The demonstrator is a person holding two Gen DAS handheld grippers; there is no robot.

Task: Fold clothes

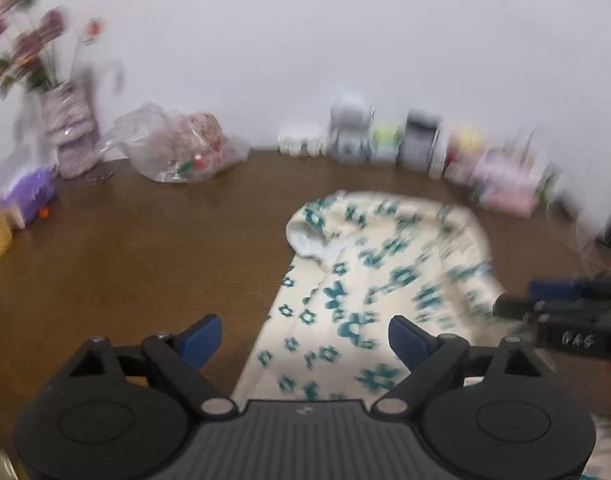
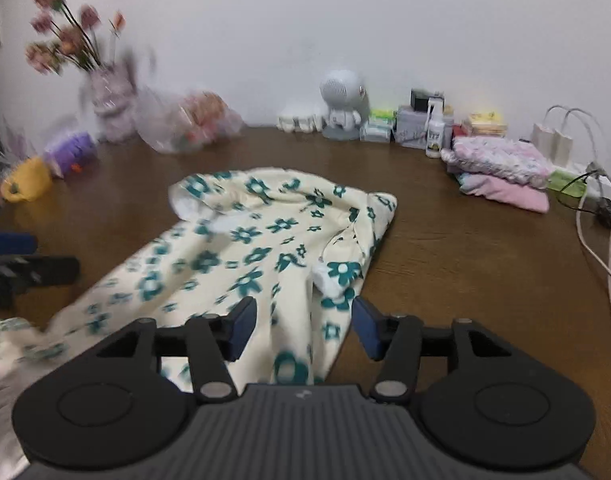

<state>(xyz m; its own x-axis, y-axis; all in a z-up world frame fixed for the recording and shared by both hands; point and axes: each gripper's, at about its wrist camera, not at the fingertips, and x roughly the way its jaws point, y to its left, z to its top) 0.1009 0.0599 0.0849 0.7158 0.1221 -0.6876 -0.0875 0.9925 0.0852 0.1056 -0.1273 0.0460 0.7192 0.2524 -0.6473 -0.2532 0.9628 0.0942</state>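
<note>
Both grippers' fingers point(image 1: 201, 340) wide apart over garment point(image 2: 245, 240)

Your black plastic left gripper point(image 1: 304, 338) and black plastic right gripper point(image 2: 303, 327) share blue finger pads point(image 2: 241, 328), silver pivot screws point(image 2: 215, 390) and ribbed grey housings point(image 2: 305, 420).

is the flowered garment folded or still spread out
Partly folded: the flowered garment has its far part doubled over, while its near part lies flat on the table.
</note>
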